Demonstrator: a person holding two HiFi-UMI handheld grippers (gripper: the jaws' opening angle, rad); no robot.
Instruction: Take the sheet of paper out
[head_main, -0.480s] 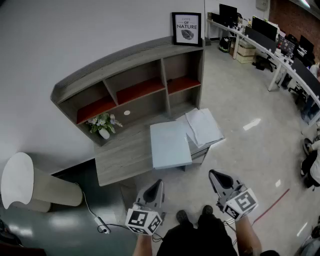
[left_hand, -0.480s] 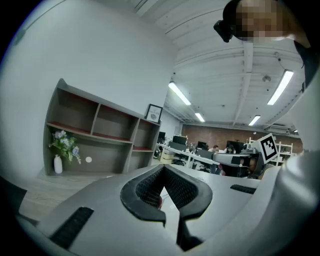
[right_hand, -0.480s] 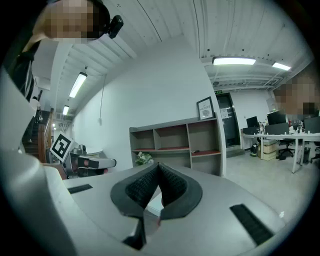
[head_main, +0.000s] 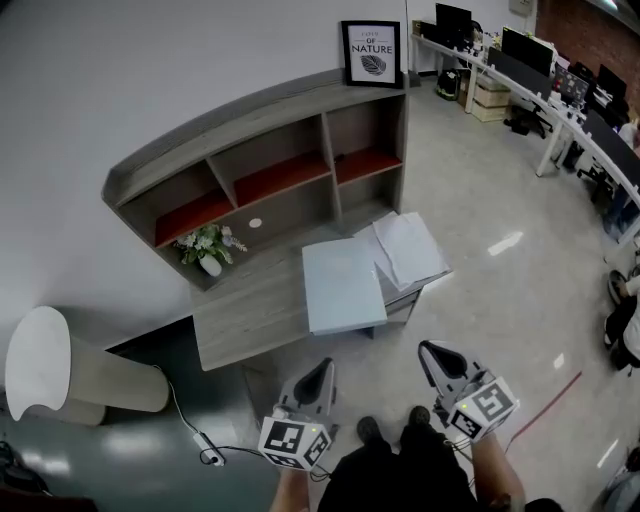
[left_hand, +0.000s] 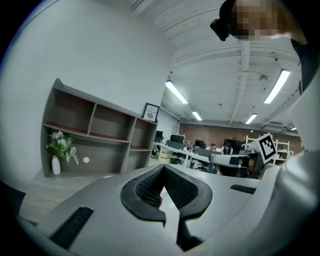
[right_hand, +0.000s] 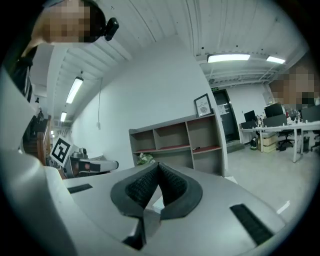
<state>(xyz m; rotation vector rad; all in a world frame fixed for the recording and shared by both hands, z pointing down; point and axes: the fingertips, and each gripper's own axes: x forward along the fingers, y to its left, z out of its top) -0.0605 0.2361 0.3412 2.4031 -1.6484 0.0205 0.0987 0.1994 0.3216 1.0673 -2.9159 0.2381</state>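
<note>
The sheet of paper (head_main: 407, 248) lies at the right end of the bench (head_main: 245, 305), as the top of a loose spread of white sheets. Its left edge meets a pale blue folder (head_main: 343, 285), which lies flat on the bench just beside it. We cannot tell whether the folder overlaps the sheet or only touches it.

We hold the left tool (head_main: 323, 368) and the right tool (head_main: 431, 350) side by side over the floor (head_main: 490, 300), in front of the bench and well apart from the sheet. Both point roughly level toward the bench.

- Left tool: clenched, the ribbed pads (left_hand: 150, 186) pressed together, with nothing between them.
- Right tool: clenched in the same way, the pads (right_hand: 172, 182) together, with nothing between them.
- Marker cubes: the left cube (head_main: 295, 443) and the right cube (head_main: 484, 407) sit at the rear of each tool, near our hands.

A shelf unit (head_main: 270, 160) stands along the back of the bench. A vase of flowers (head_main: 208, 247) stands on the bench at its left end, under the shelves. A framed picture (head_main: 371, 53) stands upright on top of the shelf unit at its right end.
</note>
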